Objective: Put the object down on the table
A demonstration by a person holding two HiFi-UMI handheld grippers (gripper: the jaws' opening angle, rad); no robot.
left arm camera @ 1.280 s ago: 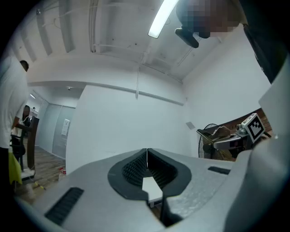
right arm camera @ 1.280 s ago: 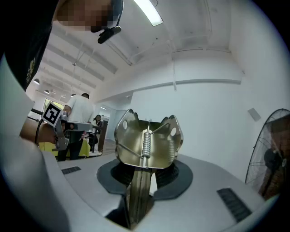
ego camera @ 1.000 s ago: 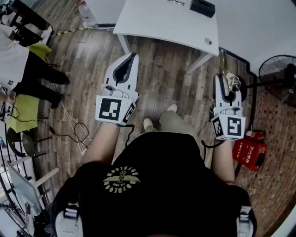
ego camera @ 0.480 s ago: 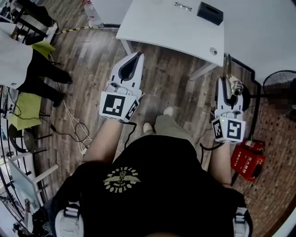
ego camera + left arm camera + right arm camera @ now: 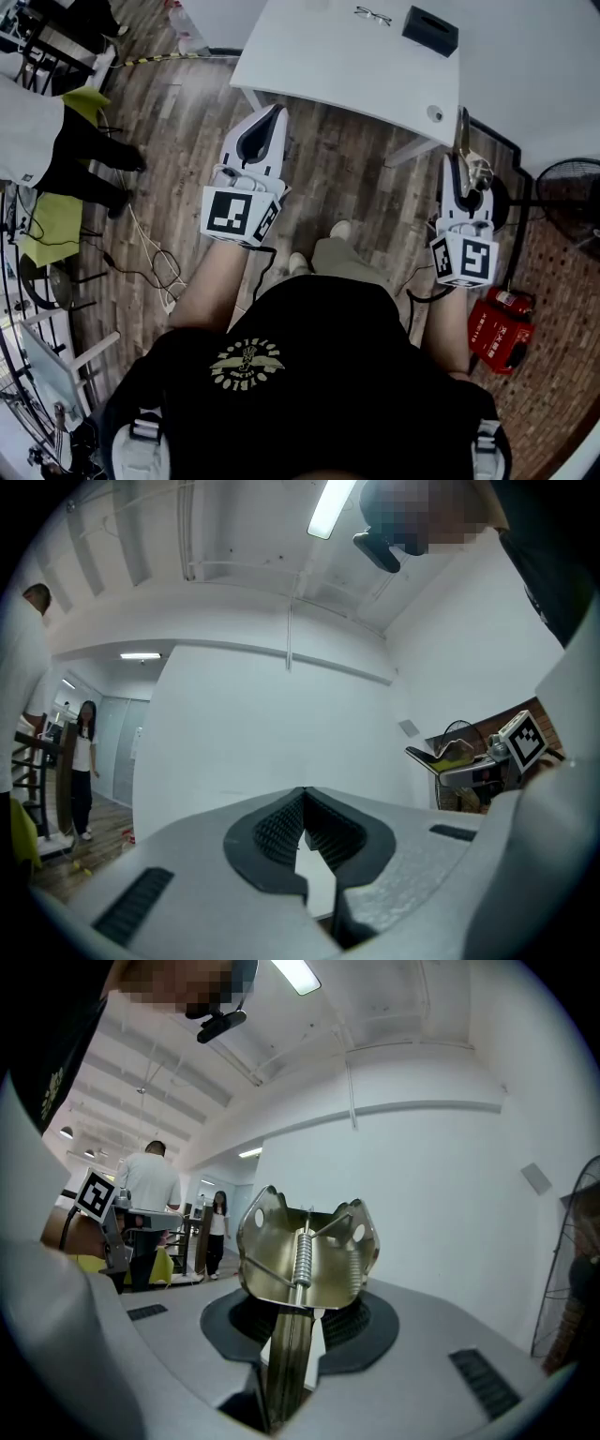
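A shiny metal spring clamp [image 5: 305, 1251] stands upright between the jaws of my right gripper [image 5: 305, 1327], which is shut on its flat handle. In the head view the clamp [image 5: 461, 131] juts out past the right gripper [image 5: 464, 167], just short of the near right corner of the white table [image 5: 319, 47]. My left gripper [image 5: 272, 112] hangs over the wooden floor in front of the table's near edge. Its jaws meet at the tips with nothing between them, as the left gripper view shows [image 5: 305, 791].
On the table lie a black box [image 5: 430, 30], a pair of glasses [image 5: 372, 14] and a small round object [image 5: 434, 113]. A black fan [image 5: 567, 197] and a red case [image 5: 495, 328] stand at the right. A person [image 5: 37, 122] stands at the far left, with cables on the floor.
Both grippers have moved a little forward toward the table, and more of the tabletop has come into view. The right gripper's hold on the clamp is the same.
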